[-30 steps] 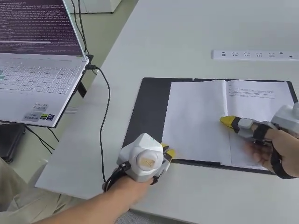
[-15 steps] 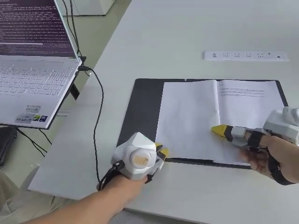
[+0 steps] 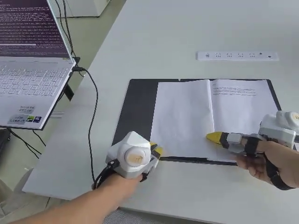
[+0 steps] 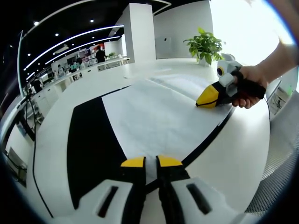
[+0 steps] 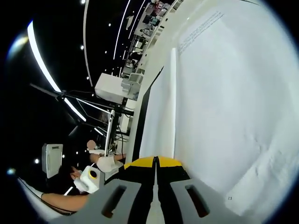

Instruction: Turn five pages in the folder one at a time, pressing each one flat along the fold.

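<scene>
The black folder [image 3: 139, 109] lies open on the white table, with a blank left page [image 3: 180, 119] and a printed right page [image 3: 243, 109]. My right gripper [image 3: 211, 136] is shut, its yellow tip pressed on the paper at the fold [image 3: 210, 105], close to the near edge. In its own view the shut right gripper [image 5: 155, 161] rests on the page beside the fold [image 5: 174, 93]. My left gripper [image 3: 156, 150] sits at the left page's near corner; its jaws are almost together, left gripper [image 4: 151, 162], on the folder [image 4: 86, 140] edge. The right gripper [image 4: 201, 101] appears there too.
An open laptop [image 3: 28, 79] stands at the far left with a black cable [image 3: 93, 107] trailing along the table beside the folder. A white power strip [image 3: 237, 56] lies behind the folder. A potted plant [image 4: 205, 45] stands far off.
My right gripper has slid along the fold toward the near edge of the folder. The left gripper has stayed at the page corner. The head camera shifted.
</scene>
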Tool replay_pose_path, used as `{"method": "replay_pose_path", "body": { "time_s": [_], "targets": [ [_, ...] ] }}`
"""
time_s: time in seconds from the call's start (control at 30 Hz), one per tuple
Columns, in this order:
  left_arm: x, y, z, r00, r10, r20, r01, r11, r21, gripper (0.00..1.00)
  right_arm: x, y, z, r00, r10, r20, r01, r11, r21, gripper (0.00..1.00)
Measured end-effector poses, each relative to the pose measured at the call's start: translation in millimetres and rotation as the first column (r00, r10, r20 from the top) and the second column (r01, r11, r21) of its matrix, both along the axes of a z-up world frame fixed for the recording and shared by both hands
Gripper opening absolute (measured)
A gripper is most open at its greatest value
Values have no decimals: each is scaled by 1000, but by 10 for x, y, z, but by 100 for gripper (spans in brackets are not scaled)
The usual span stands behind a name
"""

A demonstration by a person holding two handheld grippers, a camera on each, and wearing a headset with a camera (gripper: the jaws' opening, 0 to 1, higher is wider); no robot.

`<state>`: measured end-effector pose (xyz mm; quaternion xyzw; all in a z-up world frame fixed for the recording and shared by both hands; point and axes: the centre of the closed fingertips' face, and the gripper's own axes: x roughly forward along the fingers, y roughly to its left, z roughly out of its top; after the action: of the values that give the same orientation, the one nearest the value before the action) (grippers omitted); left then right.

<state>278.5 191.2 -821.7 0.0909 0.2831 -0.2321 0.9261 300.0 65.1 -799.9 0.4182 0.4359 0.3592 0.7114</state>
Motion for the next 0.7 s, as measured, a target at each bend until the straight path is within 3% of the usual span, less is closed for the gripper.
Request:
{"method": "replay_pose_path", "body": {
  "time_s": [0.5, 0.7],
  "targets": [
    [-5, -3, 8, 1000, -2, -4, 2, 1000, 2, 7, -292, -45, -64, 998, 64, -27, -64, 998, 16, 0],
    [-10, -7, 17, 1000, -1, -3, 1, 1000, 3, 7, -511, -32, -79, 993, 111, -44, -110, 994, 22, 0]
  ]
}}
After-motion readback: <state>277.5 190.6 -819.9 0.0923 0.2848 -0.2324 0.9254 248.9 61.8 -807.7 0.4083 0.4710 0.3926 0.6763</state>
